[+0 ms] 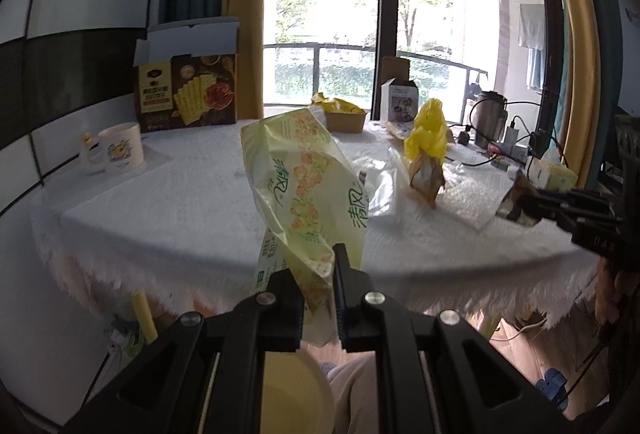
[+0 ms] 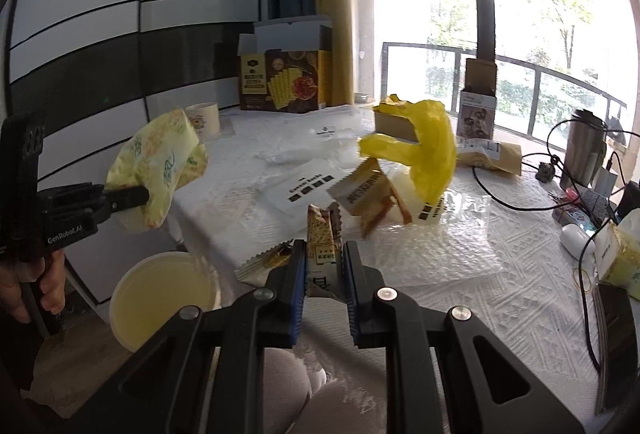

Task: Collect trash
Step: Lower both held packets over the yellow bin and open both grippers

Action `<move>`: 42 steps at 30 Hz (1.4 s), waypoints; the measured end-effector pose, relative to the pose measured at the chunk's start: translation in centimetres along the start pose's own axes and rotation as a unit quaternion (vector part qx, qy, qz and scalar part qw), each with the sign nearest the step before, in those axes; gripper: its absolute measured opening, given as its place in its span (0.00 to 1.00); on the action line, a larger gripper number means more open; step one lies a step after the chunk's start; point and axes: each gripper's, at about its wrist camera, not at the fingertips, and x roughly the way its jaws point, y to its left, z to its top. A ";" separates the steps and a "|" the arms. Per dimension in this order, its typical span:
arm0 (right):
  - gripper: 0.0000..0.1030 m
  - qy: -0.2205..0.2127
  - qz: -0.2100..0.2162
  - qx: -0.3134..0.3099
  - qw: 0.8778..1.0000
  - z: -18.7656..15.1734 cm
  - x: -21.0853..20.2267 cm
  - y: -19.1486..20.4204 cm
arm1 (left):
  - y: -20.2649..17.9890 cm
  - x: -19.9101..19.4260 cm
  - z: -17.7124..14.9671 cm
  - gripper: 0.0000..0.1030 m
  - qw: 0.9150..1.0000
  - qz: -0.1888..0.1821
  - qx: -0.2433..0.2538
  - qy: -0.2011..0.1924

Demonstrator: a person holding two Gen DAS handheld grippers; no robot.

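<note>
My left gripper (image 1: 316, 266) is shut on a pale green tissue-pack wrapper (image 1: 304, 186), held up in the air before the table's front edge; the wrapper also shows in the right wrist view (image 2: 160, 170) with the left gripper (image 2: 140, 196). My right gripper (image 2: 322, 254) is shut on a small brown snack wrapper (image 2: 322, 238), also seen at the right of the left wrist view (image 1: 516, 202). A yellow plastic bag (image 2: 428, 154) and a torn brown snack packet (image 2: 366, 194) lie on the table. A pale yellow bin (image 2: 160, 298) stands below the table edge.
A white cloth covers the table (image 2: 480, 274). On it stand a cracker box (image 2: 286, 78), a mug (image 1: 120, 150), a cardboard tray (image 1: 346, 118), a white flat bag (image 2: 304, 186), bubble wrap (image 2: 440, 234), a steel kettle (image 2: 584, 150), cables and chargers (image 2: 588, 206).
</note>
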 end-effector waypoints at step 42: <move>0.16 0.089 0.146 -0.068 0.983 -3.9 8.3 15.6 | 11.6 -0.8 -13.5 0.58 0.978 0.051 -0.168 0.113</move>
